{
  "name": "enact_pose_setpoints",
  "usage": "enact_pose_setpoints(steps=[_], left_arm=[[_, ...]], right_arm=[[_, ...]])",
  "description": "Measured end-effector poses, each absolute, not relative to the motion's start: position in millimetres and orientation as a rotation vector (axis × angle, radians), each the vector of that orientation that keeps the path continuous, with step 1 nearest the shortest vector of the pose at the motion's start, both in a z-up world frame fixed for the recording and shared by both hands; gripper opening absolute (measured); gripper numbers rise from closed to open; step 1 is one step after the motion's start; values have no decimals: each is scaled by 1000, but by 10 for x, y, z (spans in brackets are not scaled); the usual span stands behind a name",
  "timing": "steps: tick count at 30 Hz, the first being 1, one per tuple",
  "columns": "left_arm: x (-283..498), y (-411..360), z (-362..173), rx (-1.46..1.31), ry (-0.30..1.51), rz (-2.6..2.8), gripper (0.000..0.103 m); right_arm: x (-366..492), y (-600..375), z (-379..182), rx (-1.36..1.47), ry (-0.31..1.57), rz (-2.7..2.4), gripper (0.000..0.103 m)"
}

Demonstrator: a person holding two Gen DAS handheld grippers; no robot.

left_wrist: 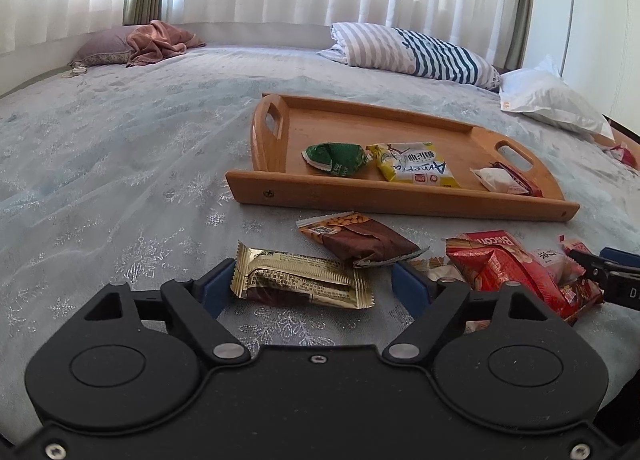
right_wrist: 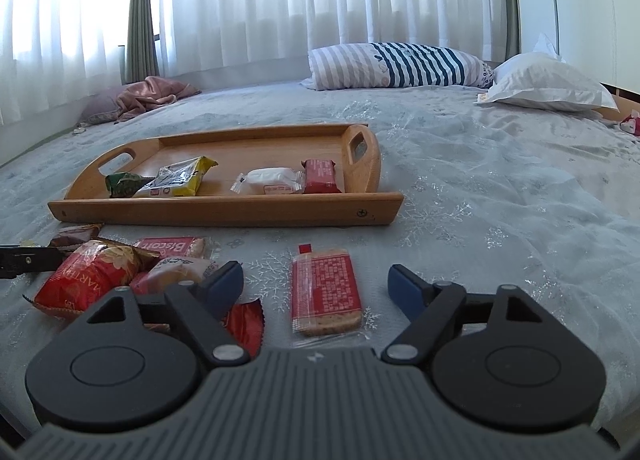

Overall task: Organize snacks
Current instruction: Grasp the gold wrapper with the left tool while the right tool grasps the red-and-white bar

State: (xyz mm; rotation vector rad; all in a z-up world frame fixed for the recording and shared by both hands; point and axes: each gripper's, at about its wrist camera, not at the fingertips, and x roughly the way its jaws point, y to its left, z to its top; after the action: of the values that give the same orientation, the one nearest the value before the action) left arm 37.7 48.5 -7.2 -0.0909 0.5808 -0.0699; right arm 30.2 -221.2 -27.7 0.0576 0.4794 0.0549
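A wooden tray [left_wrist: 400, 202] [right_wrist: 224, 212] lies on the bed and holds a green packet [left_wrist: 336, 158], a yellow packet [left_wrist: 416, 168], a white packet [right_wrist: 268, 181] and a red packet [right_wrist: 320, 177]. My left gripper [left_wrist: 312, 286] is open, its fingers on either side of a gold wrapped bar [left_wrist: 300, 280]. A brown peanut packet [left_wrist: 360, 238] lies just beyond. My right gripper [right_wrist: 316, 288] is open around a red biscuit bar [right_wrist: 325, 292]. A heap of red snack packets [left_wrist: 516, 268] [right_wrist: 100, 272] lies between the two grippers.
The bed has a pale snowflake cover [right_wrist: 500, 188]. A striped pillow [right_wrist: 396, 65] and a white pillow [right_wrist: 548, 90] lie at the far side. A pink cloth on a mauve pillow [left_wrist: 156, 42] lies far left. White curtains hang behind.
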Motion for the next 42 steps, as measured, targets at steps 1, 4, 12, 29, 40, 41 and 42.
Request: enact_pose_setpoints(steps=[1,4,12,29,40,41,42], left_arm=[[375,477,-76,-84,580,-69,76],[356,468,-79,-69,576,-67,67],[282,419,-61,-38,552,-73,53],[172,426,99,-61,544,-90,48],[241,485,342,-89,517,-75,48],[261,482,356,-90,520,-72,48],[285,479,367,-91,522,-70,48]], right_arm=[[301,-2210,-274,61,477,49,81],[315,-2211,-280,68,483,28,64],[309,-2183,-296,42,485,13,39],[286,-2214,-200,89,457,8,38],[367,-2264,-90,120,444,-4,38],[377,-2265,-78,119,443,-2,38],[386,-2263,-65,117,440,-1,38]])
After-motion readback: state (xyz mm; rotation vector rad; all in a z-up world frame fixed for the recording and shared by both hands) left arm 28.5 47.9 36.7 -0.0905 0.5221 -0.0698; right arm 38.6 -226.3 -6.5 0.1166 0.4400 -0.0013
